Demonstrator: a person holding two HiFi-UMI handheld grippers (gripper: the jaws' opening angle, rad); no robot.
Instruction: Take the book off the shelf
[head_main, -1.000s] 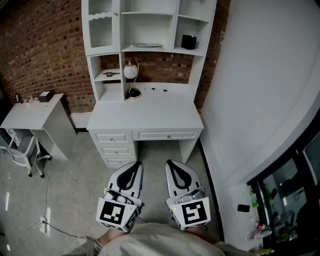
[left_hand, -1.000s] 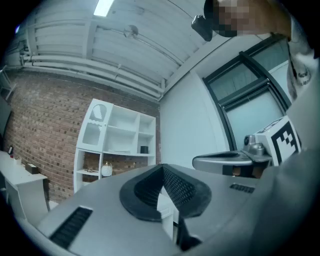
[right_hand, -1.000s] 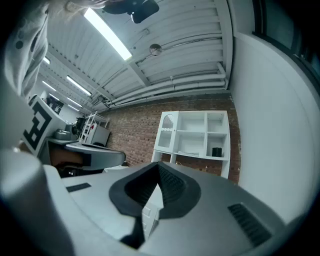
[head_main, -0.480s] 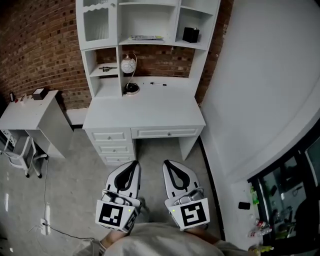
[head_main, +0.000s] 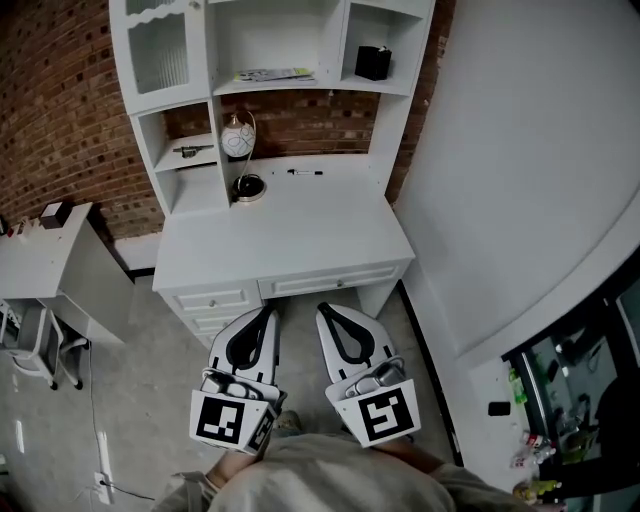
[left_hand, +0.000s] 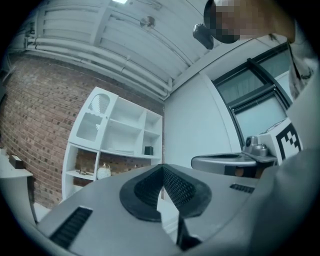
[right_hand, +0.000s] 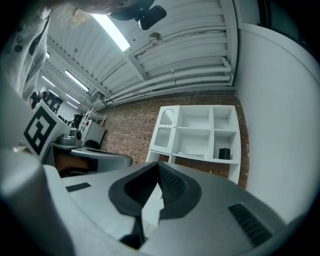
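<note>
- Both hand-held tools, the left gripper (head_main: 268, 314) and the right gripper (head_main: 326, 309), sit side by side low in the head view. They point toward the front edge of the desk (head_main: 300, 235), with floor showing between them and the desk.
- Each gripper's own view shows its ribbed pads pressed together with nothing between them. Both are empty, which fits an approach where nothing is yet within reach.
- On the task's target: the book (head_main: 259, 74) lies flat on the middle shelf (head_main: 300, 86) of the white hutch standing along the desk's back edge. It is well apart from both grippers and nothing touches it.
- A black box (head_main: 373, 62) occupies the compartment to the right of the book, so the book has open shelf beside it on that side.
- Below, a round white lamp (head_main: 237, 137) stands near the desk's back-left corner, and a pen (head_main: 305, 172) lies by the back edge. Neither is in the path to the shelf.
- The step in hand looks like closing the distance to the desk. The task itself appears not yet begun.
- Next, by this reading, one gripper must rise to shelf height and part its jaws. A flat-lying book offers only a thin edge, so the grip would likely come from the shelf's open front.
</note>
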